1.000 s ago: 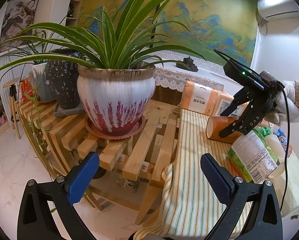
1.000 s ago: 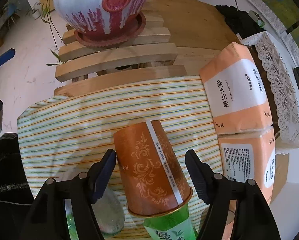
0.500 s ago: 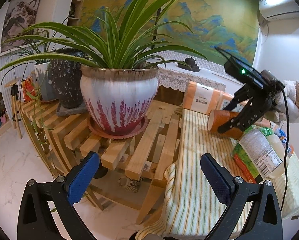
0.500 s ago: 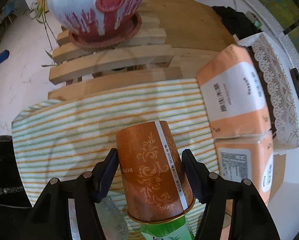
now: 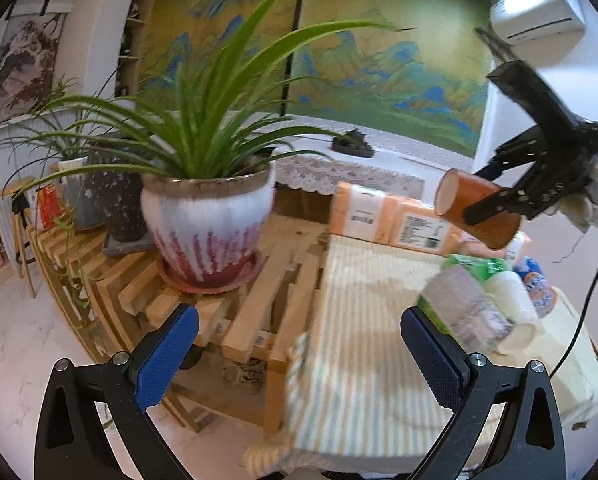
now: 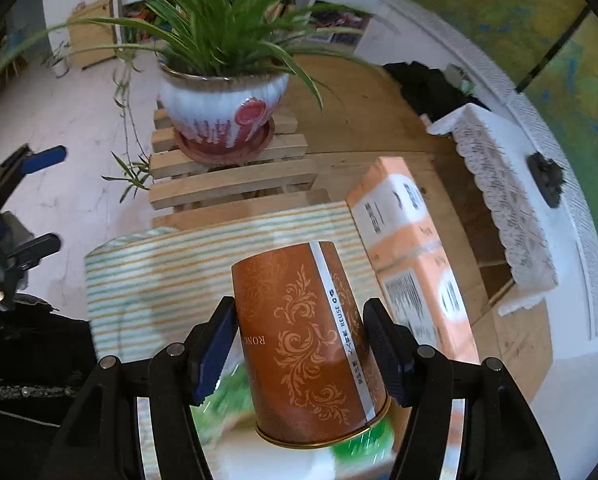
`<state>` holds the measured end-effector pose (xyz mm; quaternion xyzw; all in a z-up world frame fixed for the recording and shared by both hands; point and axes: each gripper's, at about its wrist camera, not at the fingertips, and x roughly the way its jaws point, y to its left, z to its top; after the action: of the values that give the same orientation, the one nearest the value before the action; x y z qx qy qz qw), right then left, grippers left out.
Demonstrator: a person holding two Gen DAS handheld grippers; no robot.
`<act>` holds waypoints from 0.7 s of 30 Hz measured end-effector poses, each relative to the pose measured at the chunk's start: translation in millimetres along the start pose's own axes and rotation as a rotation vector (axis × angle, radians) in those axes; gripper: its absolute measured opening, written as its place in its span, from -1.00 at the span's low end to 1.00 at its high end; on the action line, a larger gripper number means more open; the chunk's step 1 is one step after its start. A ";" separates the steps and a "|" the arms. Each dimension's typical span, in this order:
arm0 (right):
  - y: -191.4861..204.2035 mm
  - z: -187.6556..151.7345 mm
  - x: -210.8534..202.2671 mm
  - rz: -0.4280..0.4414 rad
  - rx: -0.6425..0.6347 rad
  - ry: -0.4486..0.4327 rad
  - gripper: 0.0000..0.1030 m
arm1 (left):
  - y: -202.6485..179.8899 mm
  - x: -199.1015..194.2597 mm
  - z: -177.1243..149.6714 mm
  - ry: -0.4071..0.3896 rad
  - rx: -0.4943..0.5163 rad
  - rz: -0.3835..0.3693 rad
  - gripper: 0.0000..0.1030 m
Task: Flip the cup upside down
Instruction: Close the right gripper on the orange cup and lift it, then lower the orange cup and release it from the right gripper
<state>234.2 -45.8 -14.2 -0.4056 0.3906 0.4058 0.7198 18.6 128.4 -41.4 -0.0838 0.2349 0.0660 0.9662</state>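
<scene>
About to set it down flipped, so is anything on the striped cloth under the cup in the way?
The right gripper holds the cup in the air. The striped cloth ahead looks bare; bottles lie nearer the holder.

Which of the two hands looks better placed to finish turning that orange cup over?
The right. The right gripper is already clamped on the orange cup, holding it tilted in the air above the striped cloth. The left gripper hangs open, holding nothing, well away from the cup.
</scene>
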 end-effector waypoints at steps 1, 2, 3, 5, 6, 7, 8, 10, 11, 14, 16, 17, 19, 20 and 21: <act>3.7 -11.5 -11.5 -0.010 0.013 -0.010 0.17 | -4.5 -3.2 -0.5 -0.002 0.007 -0.010 0.99; 7.3 -21.1 -20.7 -0.020 0.024 -0.016 0.17 | -10.6 -7.5 -0.8 -0.005 0.016 -0.023 0.99; 11.5 -32.0 -30.4 -0.027 0.037 -0.023 0.17 | -15.9 -10.9 -1.3 -0.009 0.024 -0.034 0.99; 20.9 -54.7 -45.2 -0.036 0.062 -0.032 0.17 | -28.3 -18.0 -2.9 -0.014 0.041 -0.058 0.99; 26.7 -69.3 -51.6 -0.047 0.071 -0.030 0.17 | -34.9 -21.0 -3.9 -0.012 0.048 -0.073 0.99; 32.3 -81.2 -55.1 -0.058 0.077 -0.022 0.17 | -39.8 -22.7 -4.9 -0.008 0.053 -0.086 0.99; 38.0 -94.1 -57.1 -0.072 0.085 -0.010 0.17 | -46.1 -25.3 -6.7 -0.003 0.059 -0.102 0.99; 46.4 -120.5 -57.1 -0.088 0.108 0.017 0.17 | -58.6 -29.2 -11.3 0.006 0.074 -0.128 0.99; 49.6 -132.0 -56.3 -0.090 0.121 0.027 0.17 | -64.3 -30.1 -13.2 0.011 0.081 -0.137 0.99; 56.5 -165.8 -45.4 -0.093 0.159 0.067 0.17 | -81.6 -30.8 -19.5 0.034 0.101 -0.163 0.99; 58.7 -186.2 -33.8 -0.087 0.190 0.093 0.17 | -91.1 -31.0 -23.6 0.047 0.109 -0.177 0.99; 58.9 -194.4 -27.9 -0.086 0.203 0.105 0.17 | -97.2 -31.5 -25.9 0.053 0.116 -0.182 0.99; 61.2 -209.9 -18.1 -0.092 0.214 0.126 0.17 | -103.2 -31.2 -28.2 0.058 0.126 -0.182 0.99; 61.8 -214.7 -15.1 -0.090 0.217 0.129 0.17 | -106.4 -30.9 -29.3 0.062 0.129 -0.183 0.99; 61.2 -220.4 -12.1 -0.082 0.227 0.130 0.17 | -109.3 -30.5 -30.0 0.067 0.130 -0.185 0.99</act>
<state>123.3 -226.7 -100.3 -0.3625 0.4628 0.3020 0.7505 -3.3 13.1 -39.2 -0.0444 0.2618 -0.0419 0.9632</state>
